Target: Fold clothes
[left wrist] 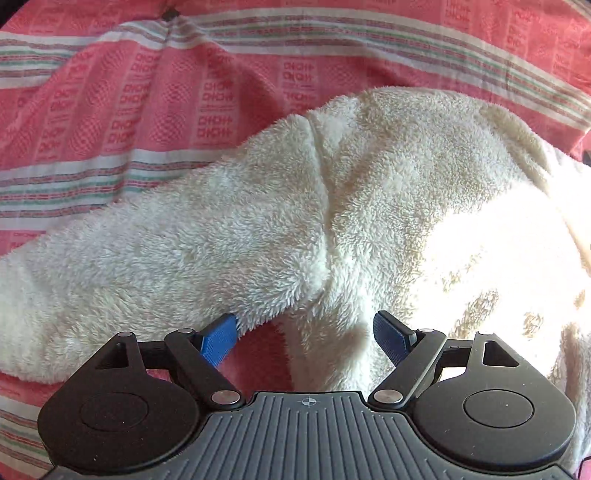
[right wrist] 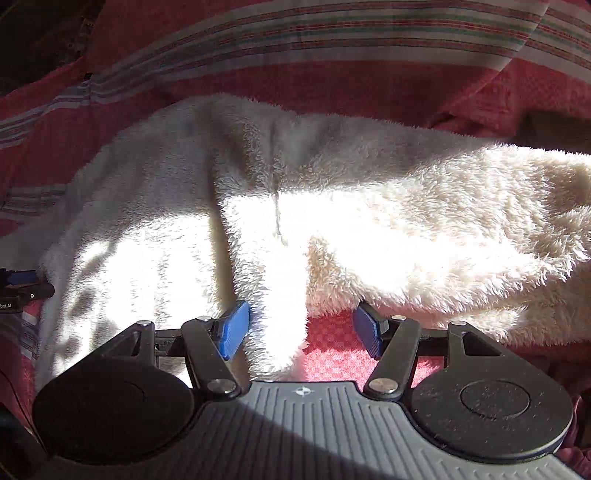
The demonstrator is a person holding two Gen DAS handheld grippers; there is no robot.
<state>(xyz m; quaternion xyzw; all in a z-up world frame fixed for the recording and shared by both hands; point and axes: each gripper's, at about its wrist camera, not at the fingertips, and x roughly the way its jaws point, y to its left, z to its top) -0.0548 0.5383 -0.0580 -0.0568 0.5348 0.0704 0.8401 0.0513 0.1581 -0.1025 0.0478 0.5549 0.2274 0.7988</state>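
A white fluffy fleece garment [left wrist: 258, 229] lies spread on a pink striped bedspread [left wrist: 147, 92]. My left gripper [left wrist: 306, 338] is open just above the garment's near edge. A fold of fleece sits between its blue pads [left wrist: 219, 341], and the left pad touches the fluff. In the right wrist view the same garment [right wrist: 388, 229] lies partly in bright sun. My right gripper [right wrist: 301, 334] is open, with a hanging flap of fleece between its pads close to the left pad [right wrist: 234, 334]. Part of the left gripper [right wrist: 22, 284] shows at that view's left edge.
The bedspread [right wrist: 332, 85] is creased and rucked up behind the garment. A dark gap [right wrist: 33, 40] shows past its far left edge. A small dark tab [left wrist: 170, 14] sits on the cloth at the top of the left wrist view.
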